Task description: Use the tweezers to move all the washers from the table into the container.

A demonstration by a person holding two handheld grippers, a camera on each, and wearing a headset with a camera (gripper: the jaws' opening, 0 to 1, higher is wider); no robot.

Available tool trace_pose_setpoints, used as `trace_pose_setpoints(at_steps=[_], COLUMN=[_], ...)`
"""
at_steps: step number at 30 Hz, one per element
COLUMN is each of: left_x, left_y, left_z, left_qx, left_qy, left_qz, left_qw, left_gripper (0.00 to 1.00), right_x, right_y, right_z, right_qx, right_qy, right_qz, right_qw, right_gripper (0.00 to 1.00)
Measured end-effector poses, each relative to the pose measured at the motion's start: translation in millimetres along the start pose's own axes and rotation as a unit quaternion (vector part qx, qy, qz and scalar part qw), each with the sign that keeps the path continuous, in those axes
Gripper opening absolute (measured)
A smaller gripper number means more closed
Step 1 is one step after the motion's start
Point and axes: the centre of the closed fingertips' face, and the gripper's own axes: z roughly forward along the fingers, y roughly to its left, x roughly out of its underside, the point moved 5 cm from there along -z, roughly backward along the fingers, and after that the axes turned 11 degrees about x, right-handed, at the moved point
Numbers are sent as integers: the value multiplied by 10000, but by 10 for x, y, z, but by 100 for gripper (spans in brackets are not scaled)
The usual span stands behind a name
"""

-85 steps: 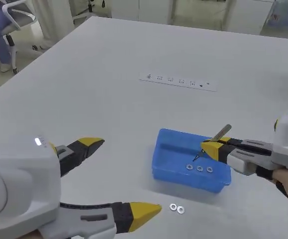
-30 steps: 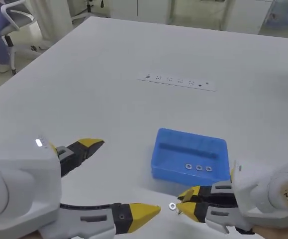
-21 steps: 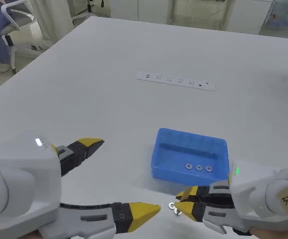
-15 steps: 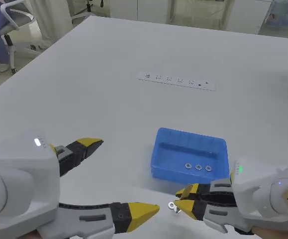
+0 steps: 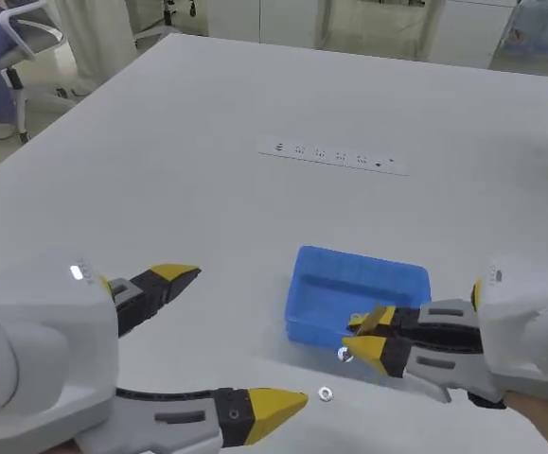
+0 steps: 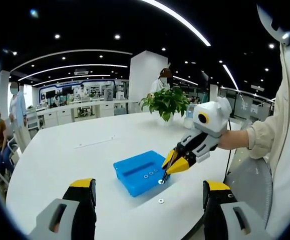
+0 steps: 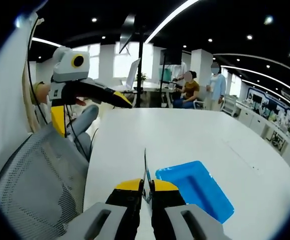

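Note:
My right gripper [image 5: 373,342] is shut on thin metal tweezers [image 7: 146,167]. The tweezers' tip pinches one washer [image 5: 345,355] just above the near front edge of the blue container [image 5: 349,274]. Another washer [image 5: 325,393] lies on the white table in front of the container. In the left gripper view three washers [image 6: 151,173] rest inside the container [image 6: 132,172], the held washer [image 6: 161,181] hangs at its corner, and the loose washer [image 6: 161,201] lies nearer. My left gripper [image 5: 226,340] stands open over the table at the lower left, nothing between its jaws.
A recessed socket strip [image 5: 335,156] is set into the white table [image 5: 207,142] beyond the container. An office chair [image 5: 27,28] stands past the far left corner. A potted plant [image 6: 167,102] sits at the table's far end. A mesh chair [image 7: 39,170] is beside the table.
My right gripper rose from the table with one of the two loose washers in the tweezers and moved up toward the container's front edge. The left gripper stayed put.

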Motion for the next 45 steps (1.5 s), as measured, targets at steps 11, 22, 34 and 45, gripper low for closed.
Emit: trace_pose_setpoints(at_steps=[11, 22, 34, 45], left_x=[-2, 21, 23, 33], left_y=[3, 27, 42, 51], left_z=[-8, -55, -57, -70], left_qx=[-14, -87, -110, -139], left_qy=[-1, -8, 17, 24], left_qz=[-4, -45, -36, -65], left_qw=[10000, 10000, 9999, 9999], left_gripper=[90, 90, 90, 89], right_x=[-145, 71, 291, 353], right_y=[-351, -664, -751, -745], right_z=[149, 407, 631, 690], right_qx=[341, 555, 617, 559], right_qy=[-209, 149, 518, 678], right_qz=[742, 1589, 2022, 2122], right_qw=[9964, 9856, 9760, 9733], right_gripper=[3, 3, 3, 3])
